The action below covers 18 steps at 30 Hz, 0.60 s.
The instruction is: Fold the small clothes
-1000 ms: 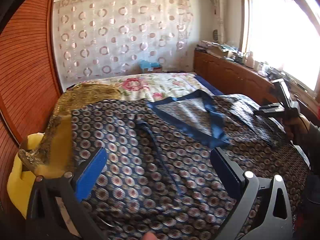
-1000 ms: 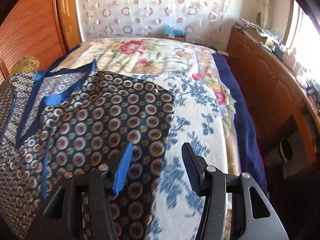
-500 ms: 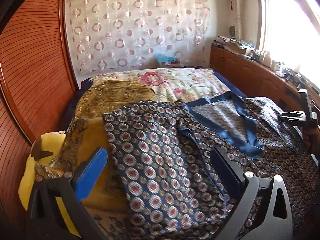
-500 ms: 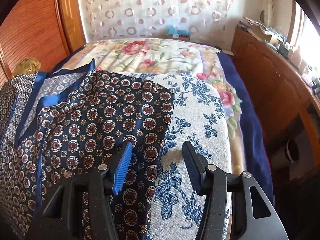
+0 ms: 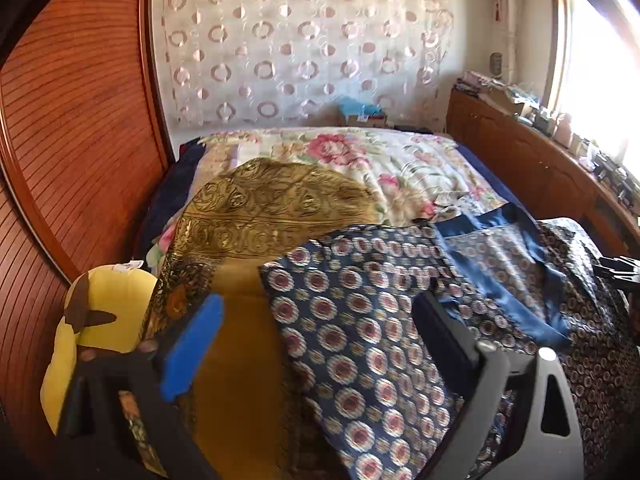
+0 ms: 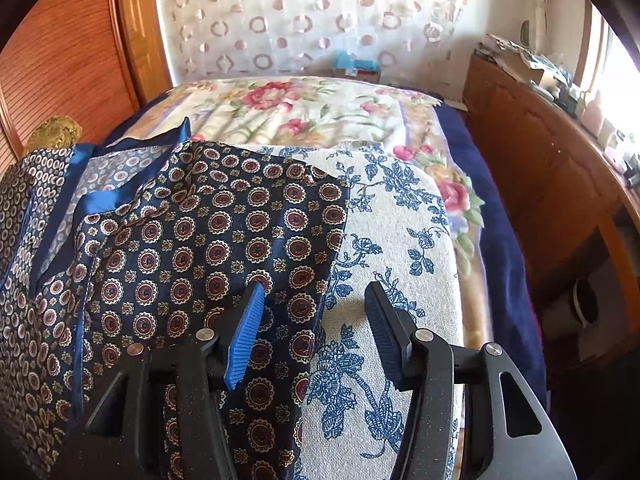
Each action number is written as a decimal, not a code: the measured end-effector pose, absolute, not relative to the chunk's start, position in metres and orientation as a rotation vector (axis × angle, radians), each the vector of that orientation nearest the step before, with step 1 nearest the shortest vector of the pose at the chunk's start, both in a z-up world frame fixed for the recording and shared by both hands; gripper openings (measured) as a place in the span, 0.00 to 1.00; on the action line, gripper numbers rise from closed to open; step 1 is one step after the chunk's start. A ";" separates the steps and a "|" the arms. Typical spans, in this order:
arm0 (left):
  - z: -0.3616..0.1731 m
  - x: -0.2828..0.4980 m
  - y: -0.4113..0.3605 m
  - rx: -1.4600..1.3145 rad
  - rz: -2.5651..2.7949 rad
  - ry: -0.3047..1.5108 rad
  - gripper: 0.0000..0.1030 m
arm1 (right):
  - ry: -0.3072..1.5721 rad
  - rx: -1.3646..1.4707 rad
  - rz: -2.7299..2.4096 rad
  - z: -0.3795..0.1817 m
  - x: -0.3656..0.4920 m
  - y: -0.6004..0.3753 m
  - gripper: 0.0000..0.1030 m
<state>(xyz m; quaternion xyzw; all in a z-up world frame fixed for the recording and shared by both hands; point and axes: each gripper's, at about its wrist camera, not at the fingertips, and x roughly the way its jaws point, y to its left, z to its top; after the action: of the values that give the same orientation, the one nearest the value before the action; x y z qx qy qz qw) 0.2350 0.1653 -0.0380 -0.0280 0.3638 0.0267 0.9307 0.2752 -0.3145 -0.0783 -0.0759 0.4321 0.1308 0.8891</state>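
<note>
A navy garment with a round medallion print and blue satin trim lies spread on the bed; it also shows in the right wrist view. My left gripper is open and empty, just above the garment's left edge, where a gold patterned cloth lies. My right gripper is open and empty over the garment's right edge, one finger above the print and the other above a white cloth with blue flowers. The right gripper's tip shows at the far right of the left wrist view.
A yellow cushion sits at the left by a ribbed wooden wall. A floral bedspread covers the far bed. A wooden cabinet with clutter runs along the right under a window. A patterned curtain hangs behind.
My left gripper has moved left, from over the garment's middle to its left edge, bringing the gold cloth and cushion into view. My right gripper has barely moved. Both stayed open.
</note>
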 end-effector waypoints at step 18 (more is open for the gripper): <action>-0.056 0.251 0.177 -0.091 0.041 0.793 0.29 | 0.897 -0.158 0.272 -0.078 0.275 -0.315 0.52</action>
<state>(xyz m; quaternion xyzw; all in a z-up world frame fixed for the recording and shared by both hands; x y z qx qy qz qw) 0.2508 0.1769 -0.0559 -0.0442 0.3862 0.0198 0.9211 0.2752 -0.3145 -0.0785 -0.0759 0.4319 0.1310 0.8891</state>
